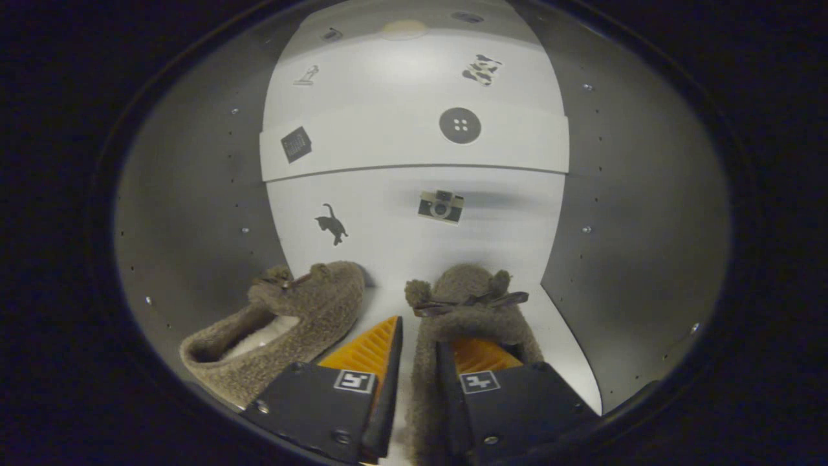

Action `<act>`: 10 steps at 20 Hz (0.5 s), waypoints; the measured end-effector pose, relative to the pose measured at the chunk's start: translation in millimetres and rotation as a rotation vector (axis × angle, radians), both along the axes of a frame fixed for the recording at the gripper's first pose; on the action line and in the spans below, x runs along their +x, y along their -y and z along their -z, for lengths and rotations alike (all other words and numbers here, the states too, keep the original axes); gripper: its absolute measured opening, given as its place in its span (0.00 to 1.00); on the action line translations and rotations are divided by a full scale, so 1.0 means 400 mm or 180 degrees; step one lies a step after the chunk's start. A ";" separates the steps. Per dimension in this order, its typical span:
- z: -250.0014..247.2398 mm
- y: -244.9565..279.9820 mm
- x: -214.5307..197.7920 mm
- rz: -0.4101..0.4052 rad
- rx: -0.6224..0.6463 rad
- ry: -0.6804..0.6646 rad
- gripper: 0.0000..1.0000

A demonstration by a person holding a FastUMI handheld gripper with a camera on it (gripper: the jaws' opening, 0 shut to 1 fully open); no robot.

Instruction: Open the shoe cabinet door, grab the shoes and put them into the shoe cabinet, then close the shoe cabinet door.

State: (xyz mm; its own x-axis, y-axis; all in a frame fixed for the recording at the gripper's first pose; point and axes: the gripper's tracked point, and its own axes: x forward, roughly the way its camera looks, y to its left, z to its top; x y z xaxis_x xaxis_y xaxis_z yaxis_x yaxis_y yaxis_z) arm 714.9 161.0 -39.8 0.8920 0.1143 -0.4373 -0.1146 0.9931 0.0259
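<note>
Gripper (pixel 420 362) sits low inside the shoe cabinet (pixel 194 194), fingers clamped on the L side wall of the right slipper (pixel 469 304): one finger outside the shoe, w/ its ribbed pad showing, the other finger down inside the shoe opening. Gap between them is narrow, filled by the fuzzy wall. Each finger carries a small square marker near its base.

Right slipper points toward the back panel (pixel 414 97), toe w/ a dark bow, sole on the cabinet floor as far as I can tell.

Left slipper (pixel 284 323) lies just beside the outer finger, angled, heel nearer the camera, pale lining visible inside, bow on its toe too. It touches neither finger as far as visible. The 2 toes stand apart, white floor between them.

Beyond both shoes: white back panel in stepped sections, w/ stickers – cat (pixel 332 224), camera (pixel 441 206), round button (pixel 460 125), a dark square, a few more higher up, too small to tell. Grey side walls L & R w/ rows of small holes and screws.
</note>
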 end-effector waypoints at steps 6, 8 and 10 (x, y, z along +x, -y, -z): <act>-0.027 0.039 -0.083 0.0169 -0.0478 -0.0002 0.70; -0.038 0.047 -0.129 0.0178 -0.0440 -0.0016 0.77; -0.067 0.063 -0.168 0.0211 -0.0413 0.0077 0.82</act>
State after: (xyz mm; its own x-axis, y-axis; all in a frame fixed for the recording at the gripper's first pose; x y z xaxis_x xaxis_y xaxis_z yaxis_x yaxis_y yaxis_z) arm 647.7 135.8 -13.0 0.9062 -0.0013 -0.4228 -0.0476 0.9933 -0.1053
